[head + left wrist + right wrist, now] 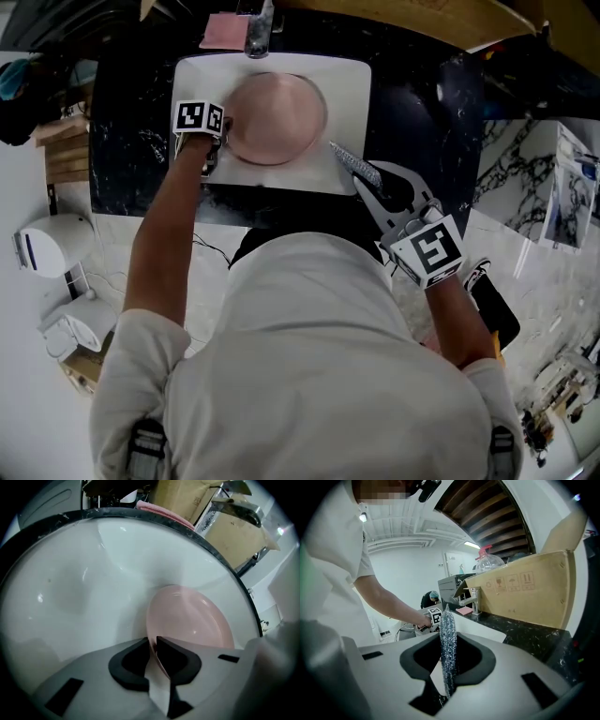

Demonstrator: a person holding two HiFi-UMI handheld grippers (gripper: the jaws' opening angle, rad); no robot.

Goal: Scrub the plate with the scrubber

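Observation:
A pink plate lies in the white sink basin. My left gripper reaches down at the plate's left edge. In the left gripper view the plate has its rim running between the two black pads, and the left gripper is shut on that rim. My right gripper is over the sink's front right corner, shut on a silvery mesh scrubber that sticks out toward the plate without touching it. In the right gripper view the scrubber stands upright between the pads of the right gripper.
A chrome faucet rises behind the basin, with a pink cloth beside it. Black marble counter surrounds the sink. A cardboard box stands along the back. A white appliance sits to the left.

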